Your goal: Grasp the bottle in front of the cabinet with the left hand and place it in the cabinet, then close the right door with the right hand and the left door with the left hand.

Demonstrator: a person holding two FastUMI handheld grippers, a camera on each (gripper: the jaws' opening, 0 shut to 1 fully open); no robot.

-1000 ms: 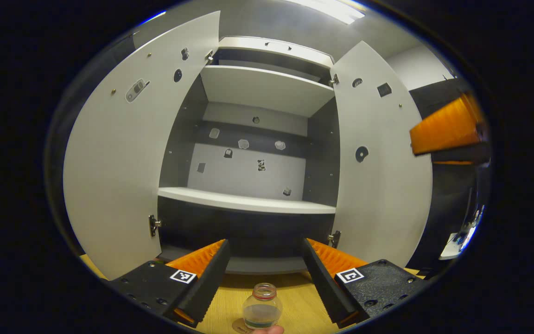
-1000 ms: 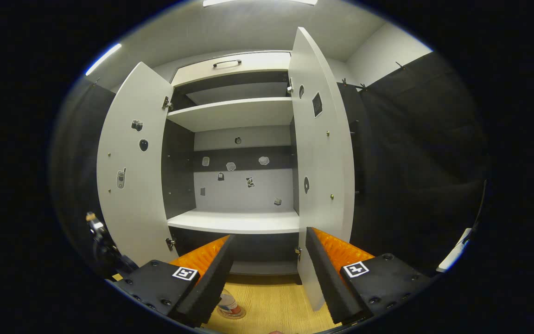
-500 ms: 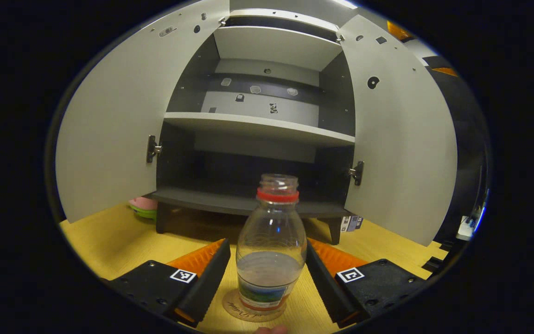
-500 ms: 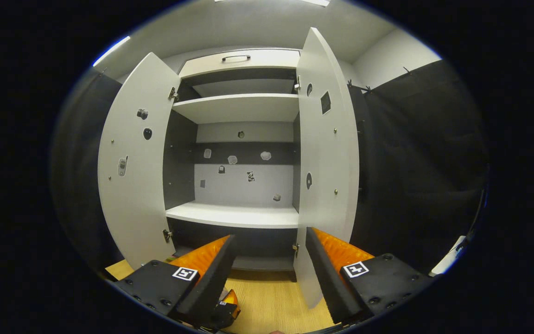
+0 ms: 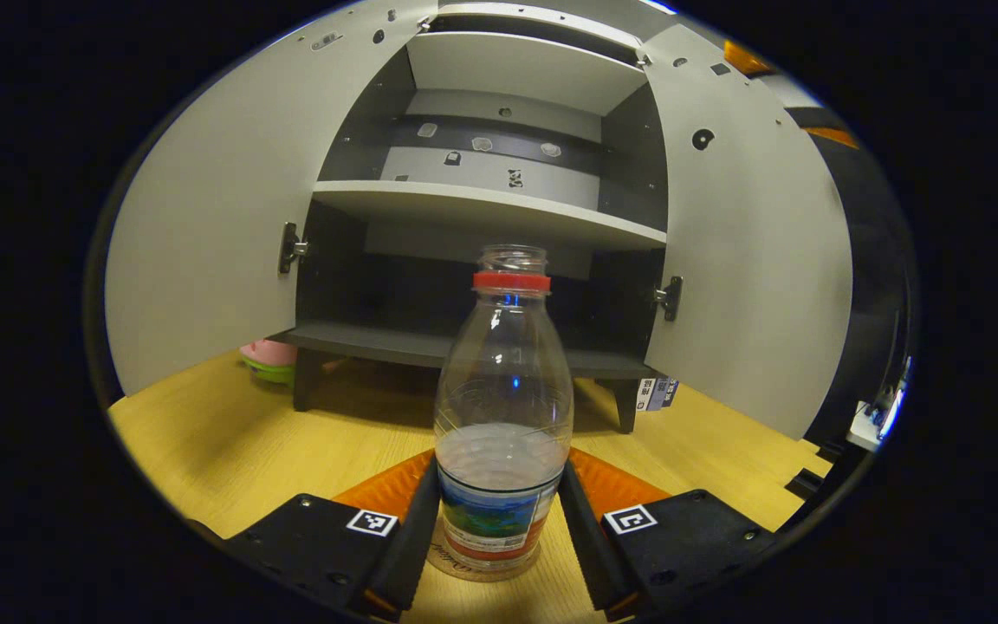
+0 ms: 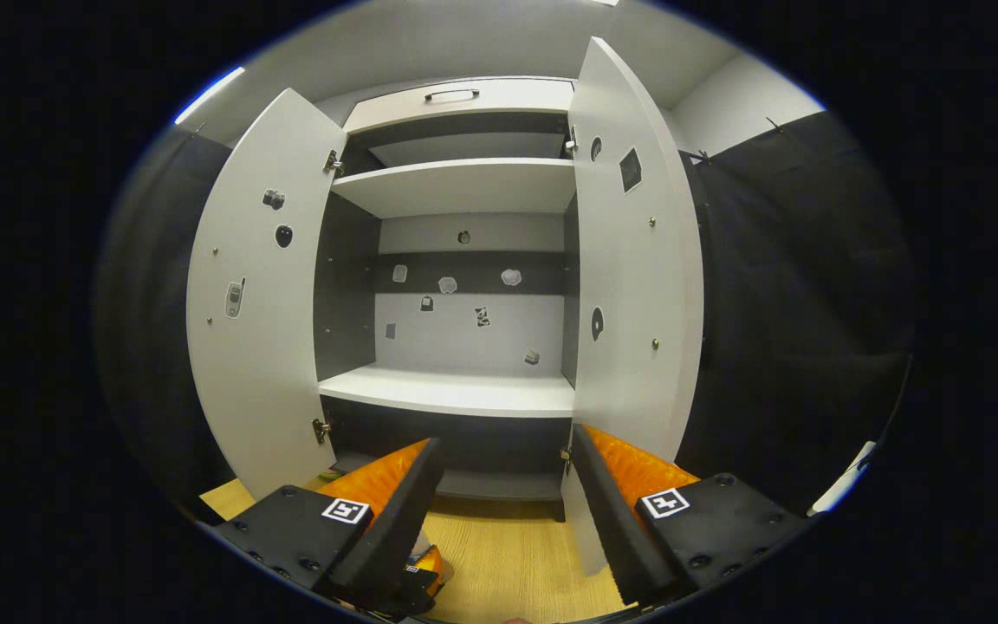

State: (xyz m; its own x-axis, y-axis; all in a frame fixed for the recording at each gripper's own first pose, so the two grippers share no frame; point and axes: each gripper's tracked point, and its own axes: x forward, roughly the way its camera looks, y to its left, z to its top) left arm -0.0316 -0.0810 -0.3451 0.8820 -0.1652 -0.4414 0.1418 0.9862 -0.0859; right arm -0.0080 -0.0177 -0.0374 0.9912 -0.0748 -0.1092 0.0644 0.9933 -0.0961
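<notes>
Pale wood-grain table (image 5: 230,451) bears a ribbed clear bottle (image 5: 503,416) pinched by the left tool (image 5: 499,529); right tool (image 6: 503,511) gapes.

The left gripper (image 5: 499,529) now closes its fingers in against the bottle (image 5: 503,416) (earlier they stood wide apart), sitting lower and nearer.

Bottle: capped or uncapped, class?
Uncapped: the bottle shows an open threaded neck above its red ring, standing upright between the left gripper fingers.
</notes>
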